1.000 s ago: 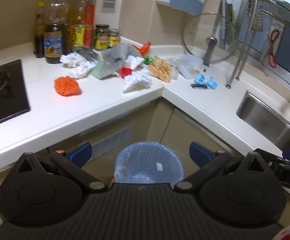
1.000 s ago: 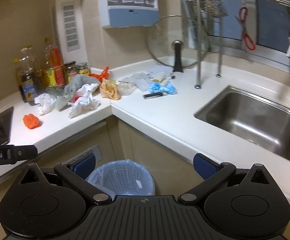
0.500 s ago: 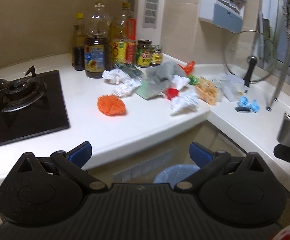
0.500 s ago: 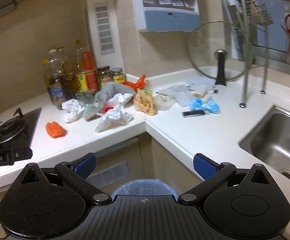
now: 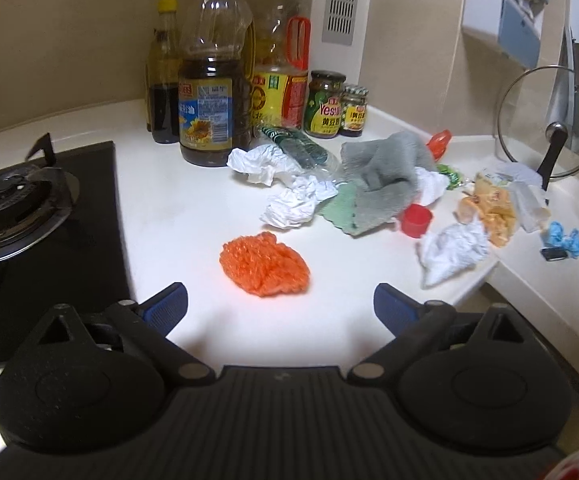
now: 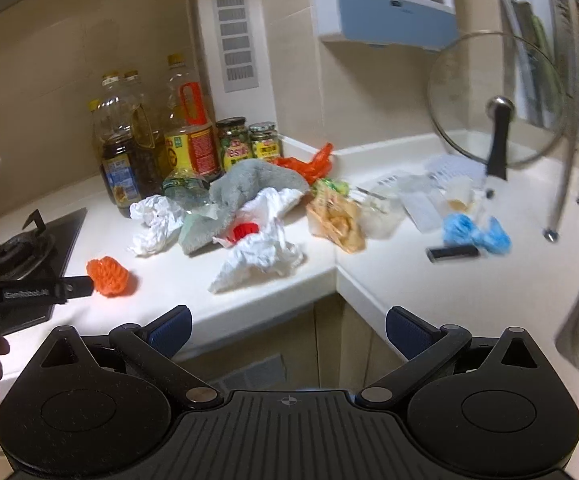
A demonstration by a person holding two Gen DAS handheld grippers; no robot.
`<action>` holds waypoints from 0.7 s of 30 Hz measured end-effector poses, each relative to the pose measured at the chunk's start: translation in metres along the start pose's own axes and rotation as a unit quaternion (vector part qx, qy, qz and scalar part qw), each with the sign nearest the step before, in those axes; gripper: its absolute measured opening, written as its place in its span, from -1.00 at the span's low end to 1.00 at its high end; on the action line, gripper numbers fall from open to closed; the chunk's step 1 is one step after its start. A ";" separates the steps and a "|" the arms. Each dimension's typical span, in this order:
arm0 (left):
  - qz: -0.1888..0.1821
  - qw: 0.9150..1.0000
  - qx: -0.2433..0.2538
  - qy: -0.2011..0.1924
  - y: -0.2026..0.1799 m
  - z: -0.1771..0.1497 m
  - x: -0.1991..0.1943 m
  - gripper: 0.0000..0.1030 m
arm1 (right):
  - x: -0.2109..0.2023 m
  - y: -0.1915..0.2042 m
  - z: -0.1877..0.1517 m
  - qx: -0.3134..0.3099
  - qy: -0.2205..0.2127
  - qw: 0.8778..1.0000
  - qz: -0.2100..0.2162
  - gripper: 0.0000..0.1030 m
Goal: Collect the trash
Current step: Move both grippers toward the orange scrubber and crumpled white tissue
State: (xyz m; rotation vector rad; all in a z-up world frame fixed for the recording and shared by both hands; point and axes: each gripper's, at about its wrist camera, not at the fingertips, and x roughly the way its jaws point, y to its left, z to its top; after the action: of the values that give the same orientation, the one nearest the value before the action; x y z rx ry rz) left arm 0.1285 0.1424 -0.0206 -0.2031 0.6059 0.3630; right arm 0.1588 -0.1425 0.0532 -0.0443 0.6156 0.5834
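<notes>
Hovering left gripper (image 5: 280, 300): jaws wide, just narrowing slightly, nothing between them; crumpled orange mesh ball (image 5: 264, 264) lies just ahead on white worktop (image 5: 169, 220).
Right gripper (image 6: 287, 326): jaws apart, empty, near crumpled white paper (image 6: 257, 256).

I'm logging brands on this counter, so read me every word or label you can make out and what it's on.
"Yes": label of the larger jar.
"GenRobot.AI", partly blurred: arm of the left hand-held gripper.
Chinese characters on the dark oil bottle, yellow oil bottle and smaller jar: too small or blurred to read.
Wall dispenser tags: unreadable.
</notes>
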 end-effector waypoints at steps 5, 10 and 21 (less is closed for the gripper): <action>0.005 1.000 0.012 0.009 0.000 0.002 0.031 0.78 | 0.031 0.007 0.011 -0.005 0.011 1.000 0.004 0.99; 0.023 1.000 0.005 0.010 -0.004 0.002 0.049 0.55 | 0.056 0.006 0.019 -0.023 0.025 0.999 0.017 0.99; 0.122 0.992 -0.032 0.003 -0.016 0.007 0.065 -0.76 | 0.101 -0.020 0.036 -0.068 0.041 0.993 0.092 0.99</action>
State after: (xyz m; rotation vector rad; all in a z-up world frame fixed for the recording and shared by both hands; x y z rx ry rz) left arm 0.1877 0.1477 -0.0522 -0.1917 0.6272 0.6181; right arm 0.2559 -0.1011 0.0237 -0.1420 0.6628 0.8044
